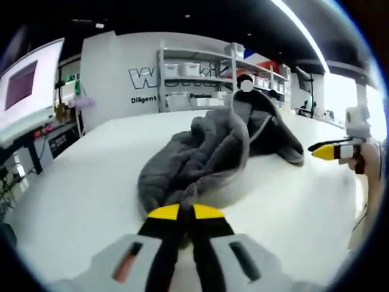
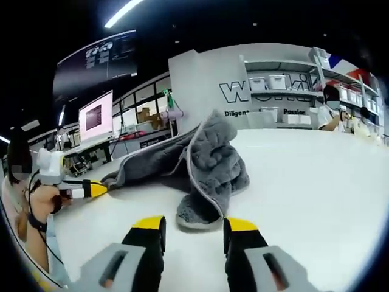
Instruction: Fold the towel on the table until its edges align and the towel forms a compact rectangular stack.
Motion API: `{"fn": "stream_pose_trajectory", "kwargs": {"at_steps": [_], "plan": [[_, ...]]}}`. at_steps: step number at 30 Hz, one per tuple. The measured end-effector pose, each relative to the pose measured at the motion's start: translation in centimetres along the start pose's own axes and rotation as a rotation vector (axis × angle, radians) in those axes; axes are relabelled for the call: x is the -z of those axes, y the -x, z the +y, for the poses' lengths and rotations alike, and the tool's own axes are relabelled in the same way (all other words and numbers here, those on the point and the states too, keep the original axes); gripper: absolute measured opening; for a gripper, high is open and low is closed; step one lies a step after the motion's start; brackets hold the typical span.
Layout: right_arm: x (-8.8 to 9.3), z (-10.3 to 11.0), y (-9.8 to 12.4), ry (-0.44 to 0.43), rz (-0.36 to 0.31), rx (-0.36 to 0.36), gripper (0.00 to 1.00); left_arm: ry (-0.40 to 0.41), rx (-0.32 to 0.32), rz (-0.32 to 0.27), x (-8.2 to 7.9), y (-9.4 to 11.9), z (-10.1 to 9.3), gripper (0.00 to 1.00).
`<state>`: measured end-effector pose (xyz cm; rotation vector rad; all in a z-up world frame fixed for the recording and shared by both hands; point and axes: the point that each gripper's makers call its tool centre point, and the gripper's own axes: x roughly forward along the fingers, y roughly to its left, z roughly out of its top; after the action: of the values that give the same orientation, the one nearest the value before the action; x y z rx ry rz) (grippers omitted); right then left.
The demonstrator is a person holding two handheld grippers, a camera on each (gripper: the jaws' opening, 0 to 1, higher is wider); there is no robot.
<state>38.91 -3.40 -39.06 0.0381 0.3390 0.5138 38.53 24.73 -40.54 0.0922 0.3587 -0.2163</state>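
Yellow-tipped, the left gripper [image 1: 186, 213] is clenched on the near edge of the grey towel [image 1: 206, 152], which rises crumpled just ahead of its jaws on the white table [image 1: 91, 170]; pinching that hem probably lets the cloth be lifted and drawn out flat. Further right in the left gripper view, the right gripper [image 1: 333, 150] hangs beside the towel's far end. Its own view shows it [image 2: 194, 228] released, jaws apart, the towel's corner just ahead between them, likely lined up for a grasp.

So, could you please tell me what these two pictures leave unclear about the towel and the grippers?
- Towel edges and corners: bunched folds hide them, both views.
- Left gripper grip: its tips meet the towel's near end in the left gripper view; cloth between them can't be made out.
- Table far end: towel blocks it.
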Motion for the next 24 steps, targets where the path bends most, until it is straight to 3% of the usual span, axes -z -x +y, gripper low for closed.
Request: {"fn": "stream_pose_trajectory", "kwargs": {"at_steps": [9, 14, 24], "plan": [[0.2, -0.7, -1.5, -0.007, 0.015, 0.008, 0.34, 0.006, 0.007, -0.004, 0.0, 0.1, 0.1, 0.07], [0.2, -1.3, -2.5, -0.027, 0.025, -0.01, 0.24, 0.005, 0.01, -0.006, 0.1, 0.2, 0.1, 0.07], [0.9, -0.7, -3.5, 0.112, 0.086, -0.062, 0.05, -0.028, 0.036, 0.002, 0.1, 0.0, 0.2, 0.07]]}}
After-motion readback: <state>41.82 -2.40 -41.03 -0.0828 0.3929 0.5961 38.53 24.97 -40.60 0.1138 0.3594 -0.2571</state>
